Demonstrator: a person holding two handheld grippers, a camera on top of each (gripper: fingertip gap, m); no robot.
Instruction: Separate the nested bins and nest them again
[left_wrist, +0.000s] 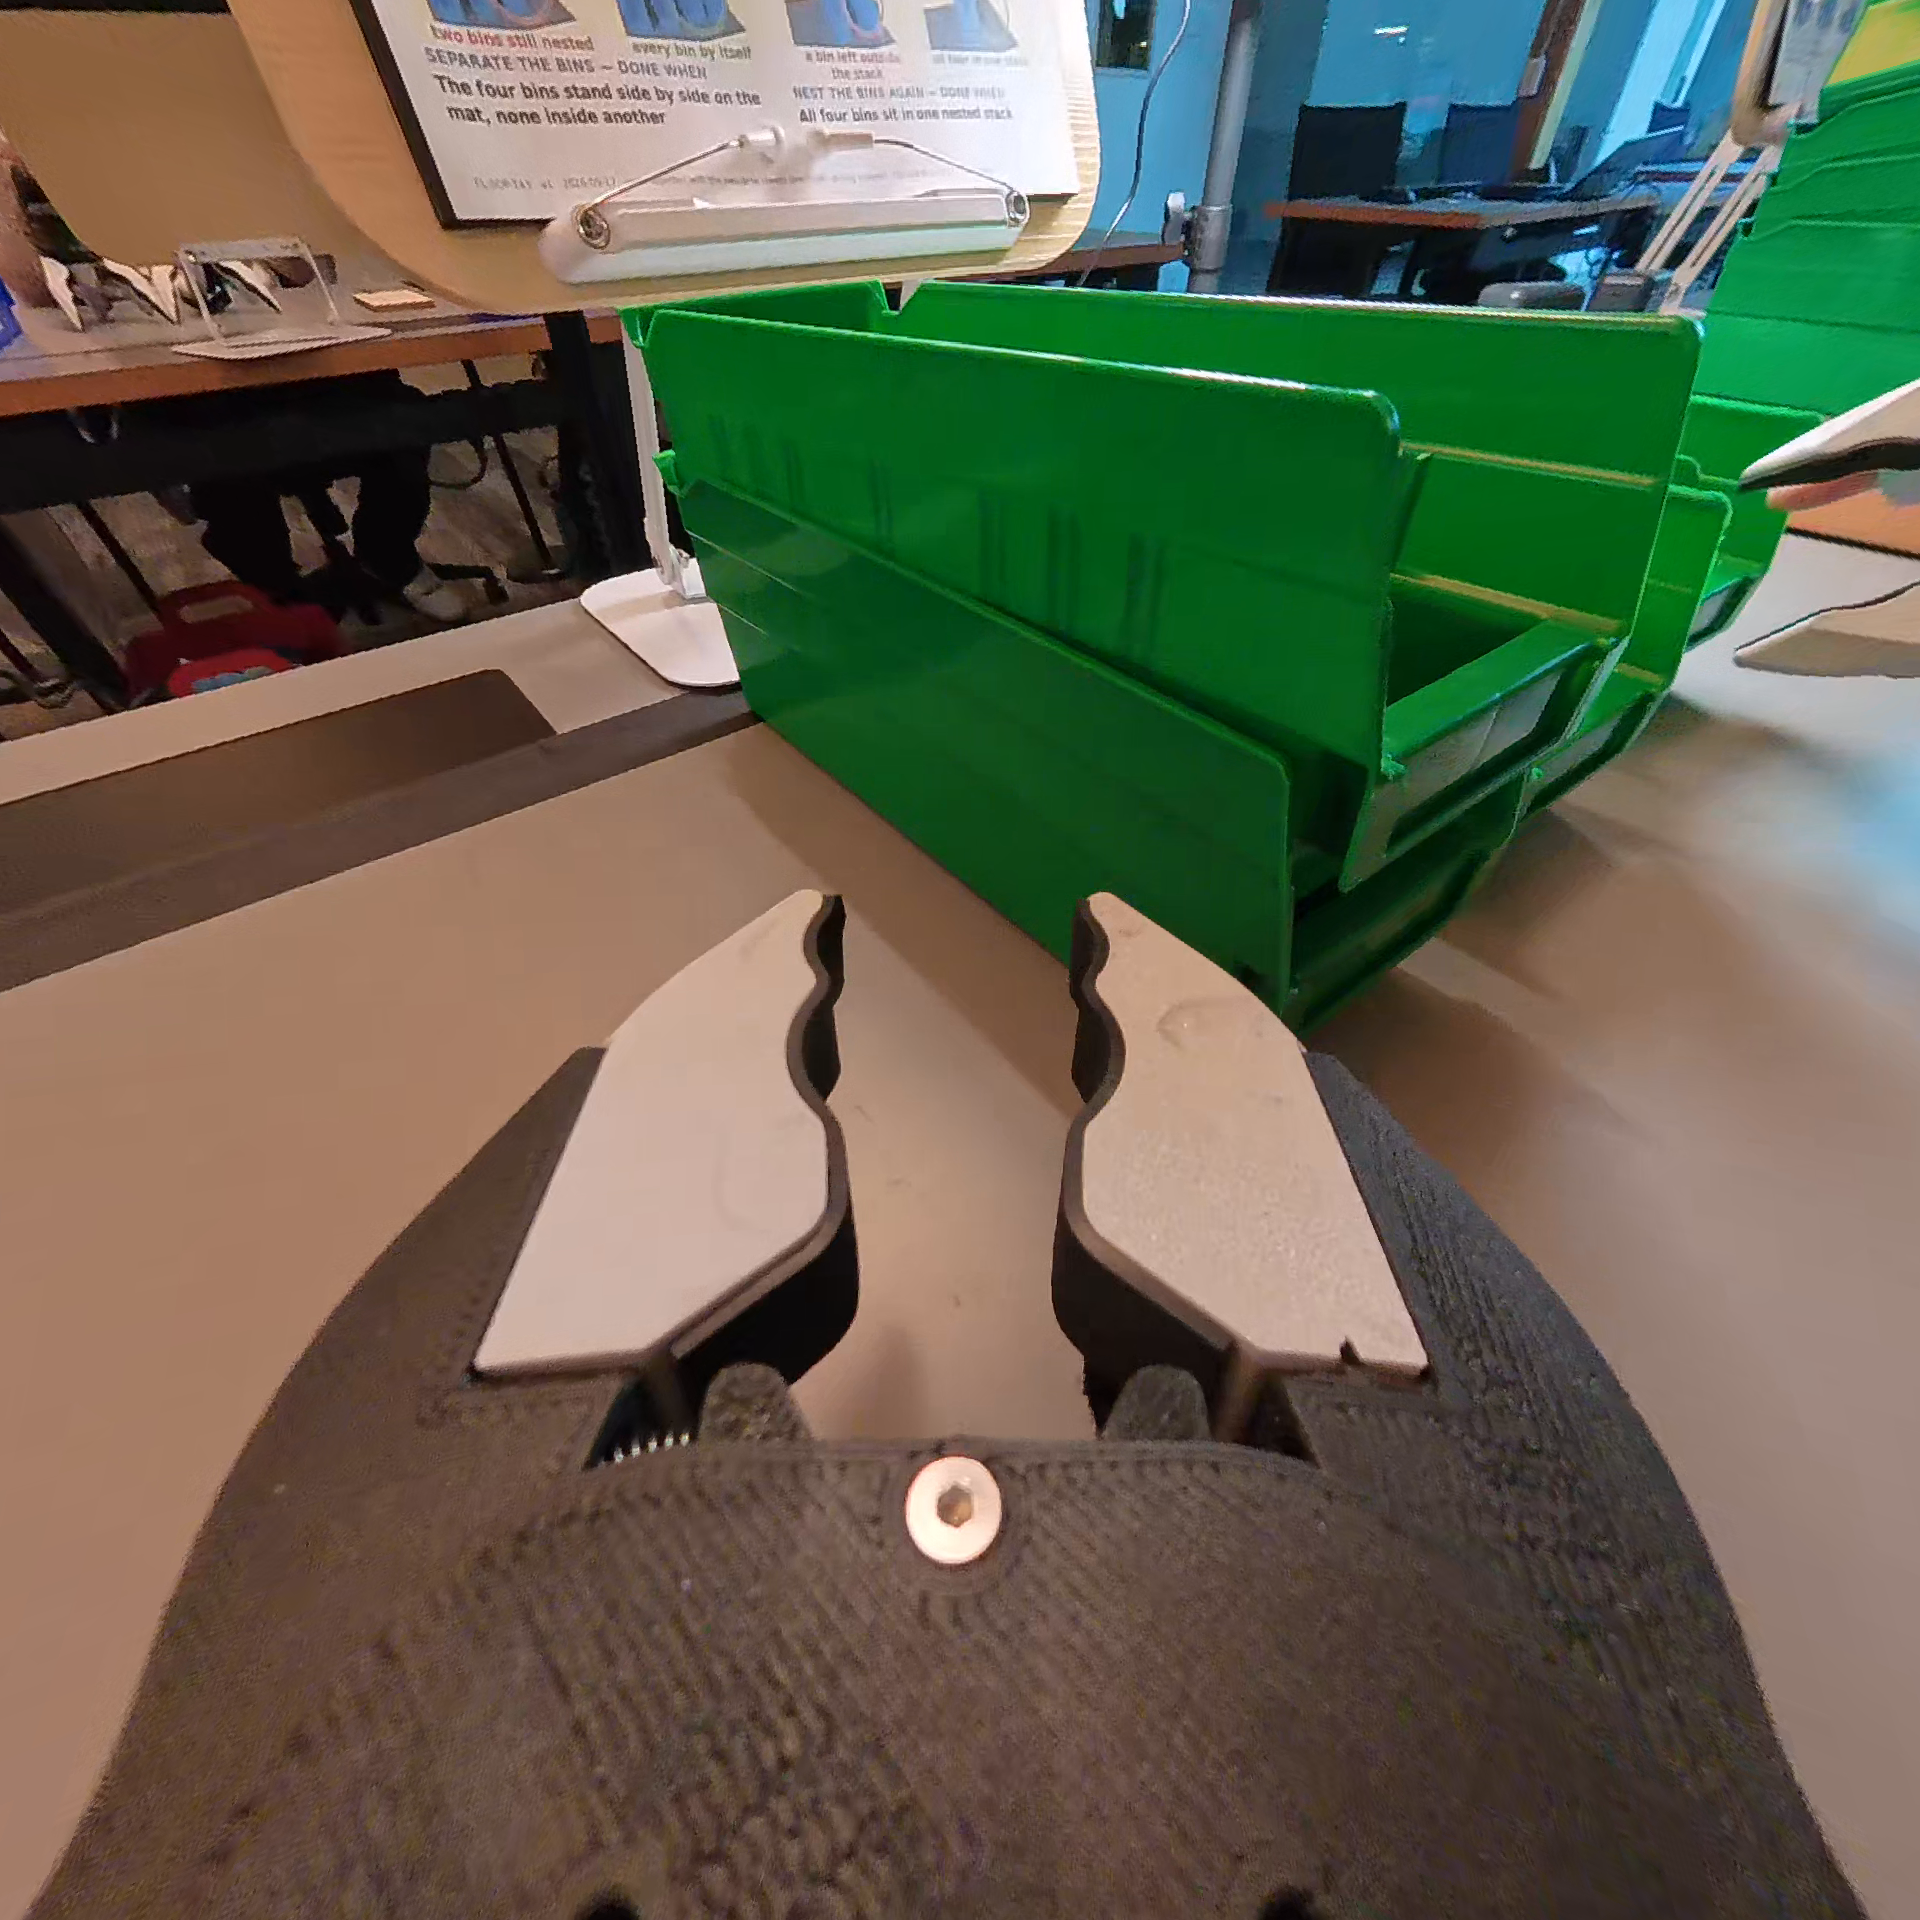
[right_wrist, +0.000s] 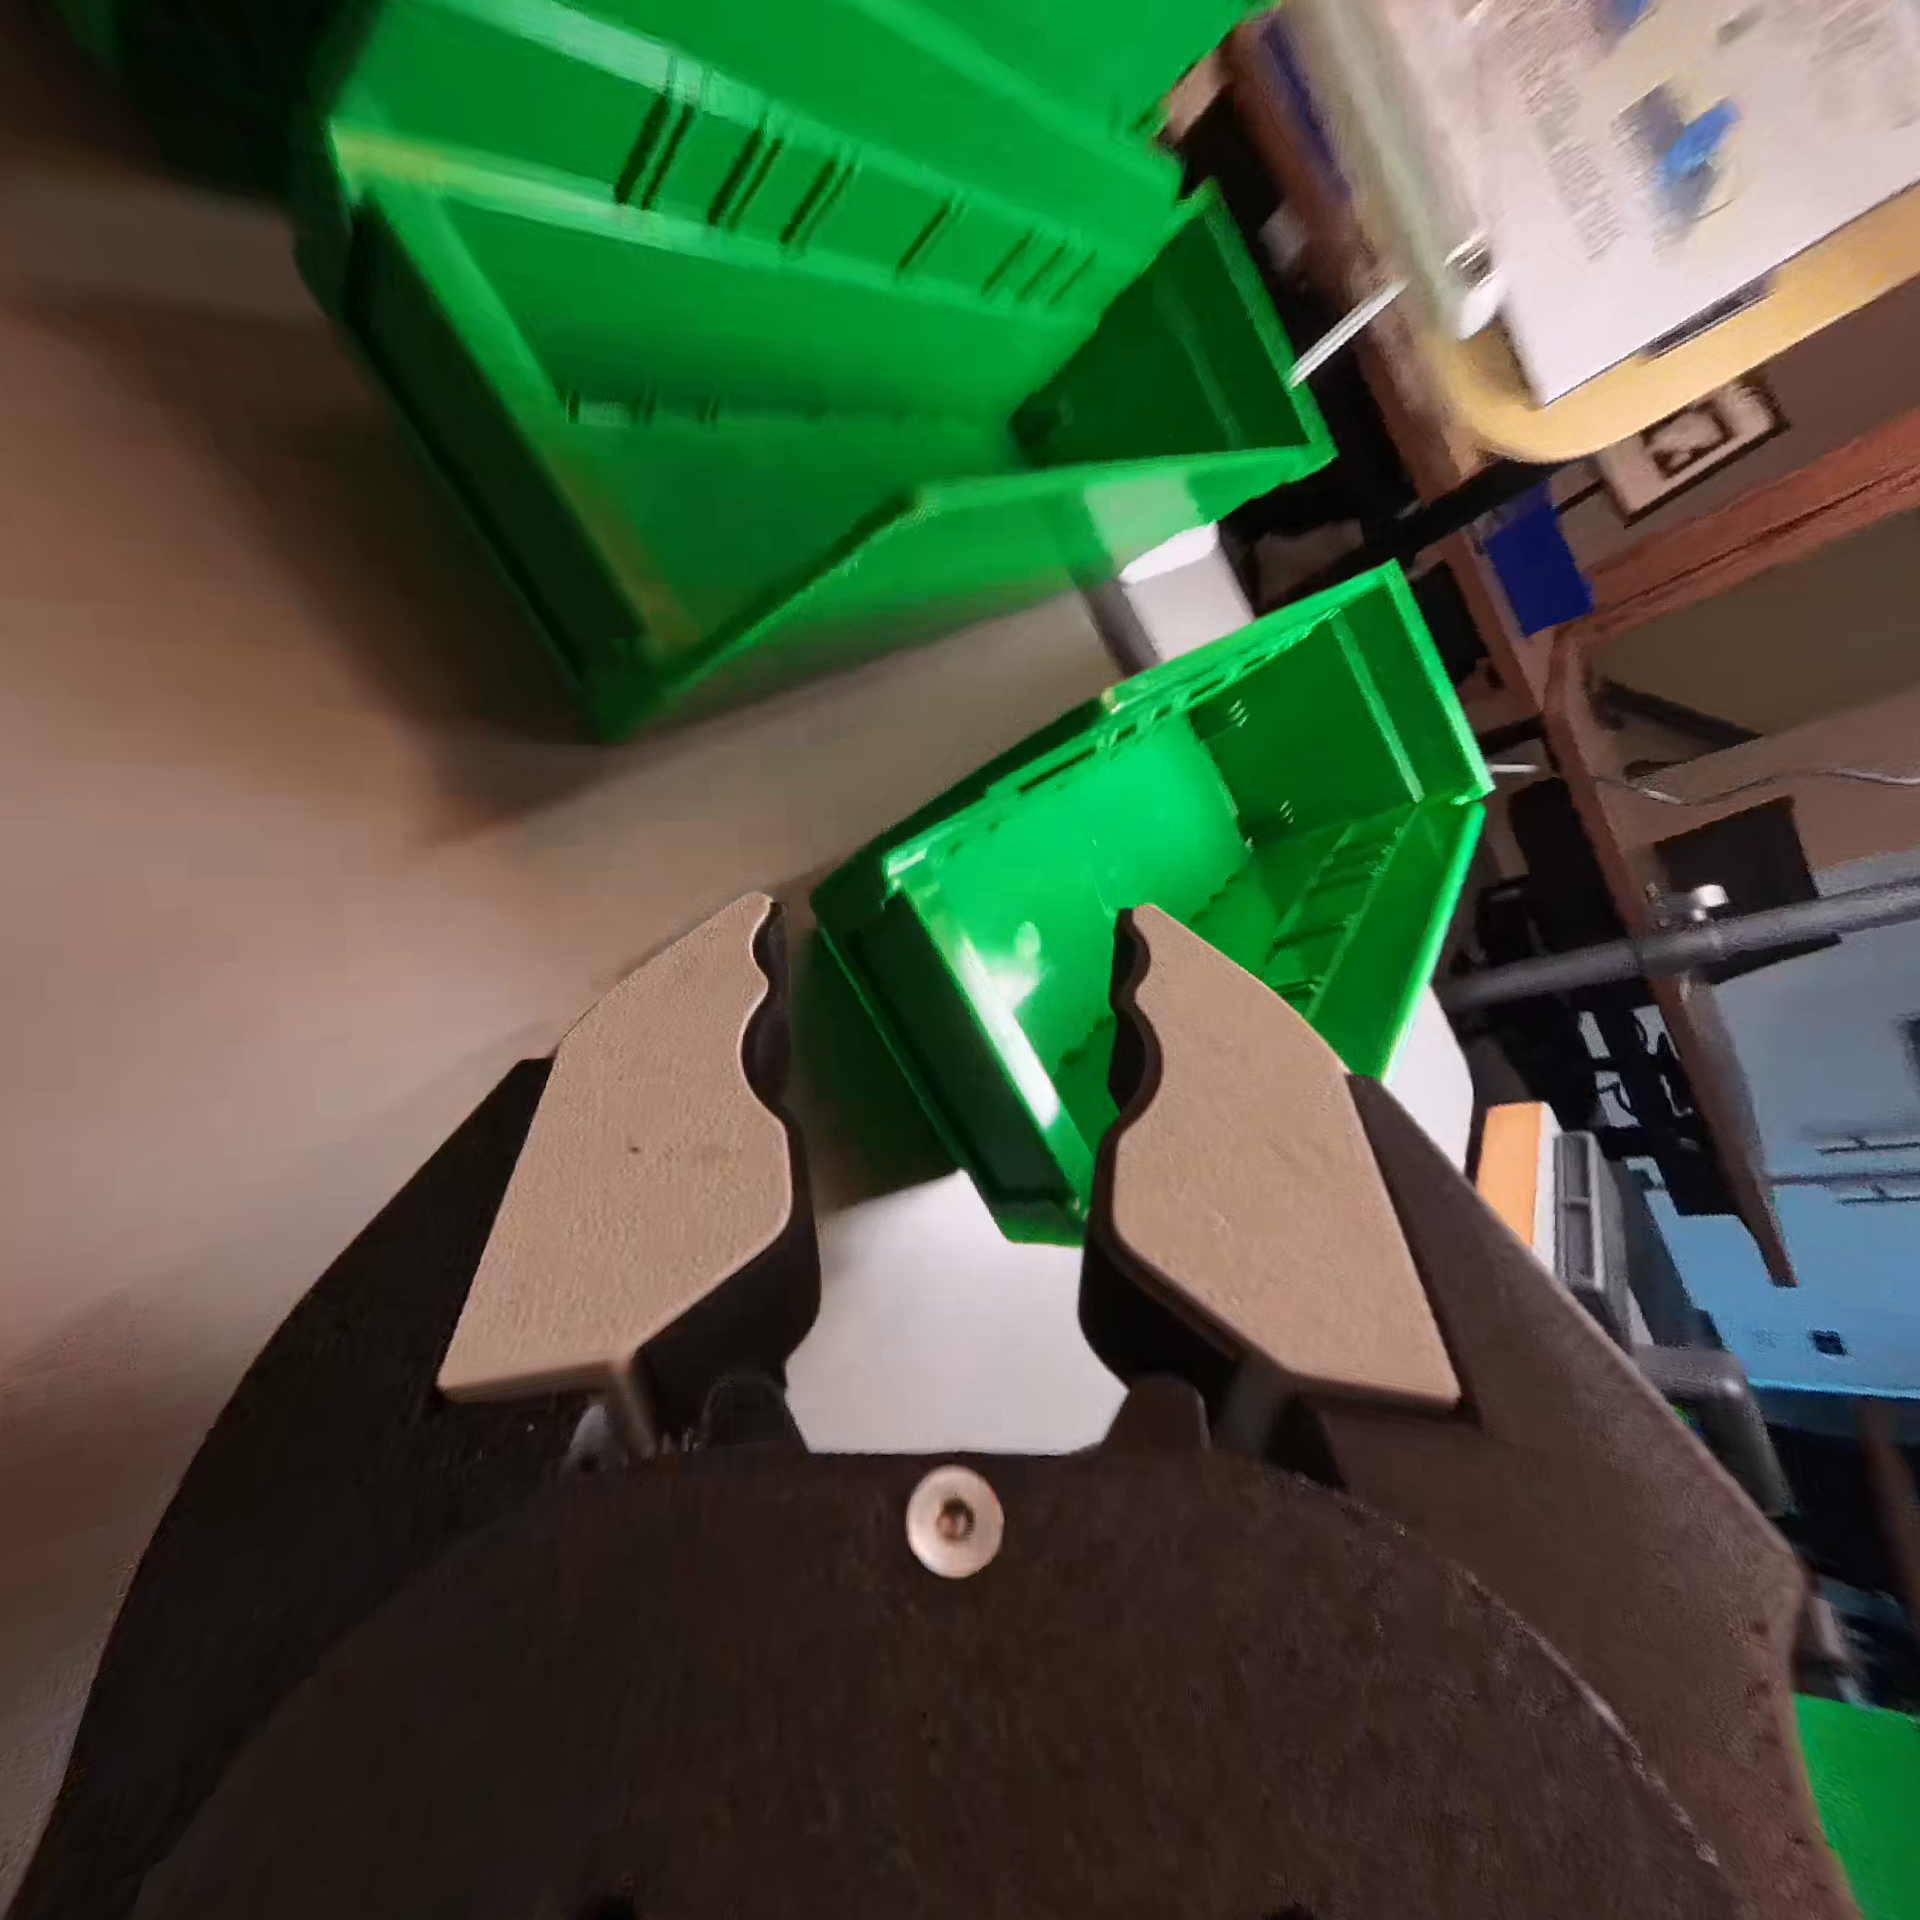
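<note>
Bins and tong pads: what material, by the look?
Bins: likely moulded plastic, glossy green; thin walls, moulded ribs, sharp highlights.
Left tongs pads: matte grey with a grainy texture, possibly printed plastic; their black body shows layer lines, so likely 3D-printed.

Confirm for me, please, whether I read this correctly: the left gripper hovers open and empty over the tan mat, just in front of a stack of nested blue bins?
Not quite: the nested bins are green, not blue, as the left wrist view shows. The rest holds: the left gripper hovers open and empty over the tan mat, just in front of the stack.
</note>
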